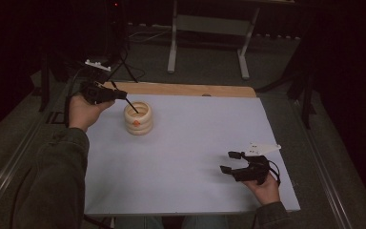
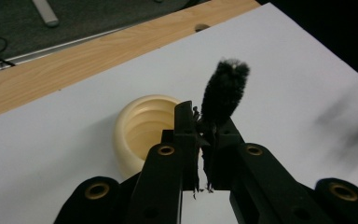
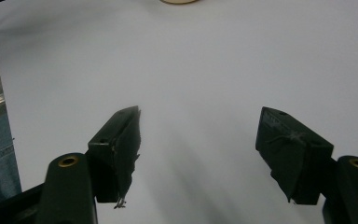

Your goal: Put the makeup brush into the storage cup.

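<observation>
A cream ribbed cup (image 1: pixel 138 122) stands on the white table sheet (image 1: pixel 195 143) at the far left. My left gripper (image 1: pixel 123 95) is just left of the cup and is shut on a black fuzzy brush (image 1: pixel 133 106), whose tip reaches over the cup's mouth. In the left gripper view the jaws (image 2: pixel 203 126) pinch the brush (image 2: pixel 224 91) at its base, with the cup (image 2: pixel 137 133) below and to the left. My right gripper (image 1: pixel 228 161) rests near the front right of the sheet, open, with nothing between its pads (image 3: pixel 198 140). The cup's rim (image 3: pixel 179 1) shows at the top of the right gripper view.
A strip of bare wooden tabletop (image 1: pixel 186 89) runs along the far edge of the sheet, with a hole (image 2: pixel 201 27) in it. Beyond it stand a grey metal stand (image 1: pixel 209 33) and cables on the dark floor. A person's green sleeve (image 1: pixel 59 176) lies along the left side.
</observation>
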`<state>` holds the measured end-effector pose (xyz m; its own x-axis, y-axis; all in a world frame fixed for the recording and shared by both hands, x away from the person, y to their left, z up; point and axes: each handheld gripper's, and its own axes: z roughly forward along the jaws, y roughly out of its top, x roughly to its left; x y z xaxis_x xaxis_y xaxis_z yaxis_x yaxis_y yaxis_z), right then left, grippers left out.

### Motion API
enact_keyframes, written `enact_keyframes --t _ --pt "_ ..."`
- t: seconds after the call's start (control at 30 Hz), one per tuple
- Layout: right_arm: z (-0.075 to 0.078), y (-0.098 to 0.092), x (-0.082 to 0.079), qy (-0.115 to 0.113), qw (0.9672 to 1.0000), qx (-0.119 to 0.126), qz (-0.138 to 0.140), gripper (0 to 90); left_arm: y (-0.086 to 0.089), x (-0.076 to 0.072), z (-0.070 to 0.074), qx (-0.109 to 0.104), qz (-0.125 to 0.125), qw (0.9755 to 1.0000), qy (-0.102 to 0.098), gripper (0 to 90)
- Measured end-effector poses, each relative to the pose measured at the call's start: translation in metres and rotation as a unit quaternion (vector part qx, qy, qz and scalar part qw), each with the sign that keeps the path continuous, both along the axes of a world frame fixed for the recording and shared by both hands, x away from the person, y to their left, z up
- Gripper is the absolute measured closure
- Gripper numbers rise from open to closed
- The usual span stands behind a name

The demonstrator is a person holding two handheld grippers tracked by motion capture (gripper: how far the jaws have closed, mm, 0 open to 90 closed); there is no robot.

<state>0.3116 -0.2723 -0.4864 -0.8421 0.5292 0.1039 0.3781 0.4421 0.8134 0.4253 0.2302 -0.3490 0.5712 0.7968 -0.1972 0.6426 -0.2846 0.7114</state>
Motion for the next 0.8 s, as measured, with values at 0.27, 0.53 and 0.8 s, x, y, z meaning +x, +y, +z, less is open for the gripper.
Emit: enact_keyframes --t 0.27,0.53,0.8 --pt "0.001 0.0 0.0 -0.003 1.0 0.001 -0.004 30.0 0.0 0.005 -0.006 0.008 0.022 0.9997 0.002 85.4" --pt "0.001 0.0 -0.001 -0.004 1.0 0.002 -0.005 29.7 0.003 0.009 -0.017 0.007 0.038 0.9991 0.016 85.4" --pt "0.001 0.001 -0.001 -0.005 1.0 0.0 -0.004 29.6 0.006 0.008 -0.029 0.004 0.05 0.9985 0.022 85.3"
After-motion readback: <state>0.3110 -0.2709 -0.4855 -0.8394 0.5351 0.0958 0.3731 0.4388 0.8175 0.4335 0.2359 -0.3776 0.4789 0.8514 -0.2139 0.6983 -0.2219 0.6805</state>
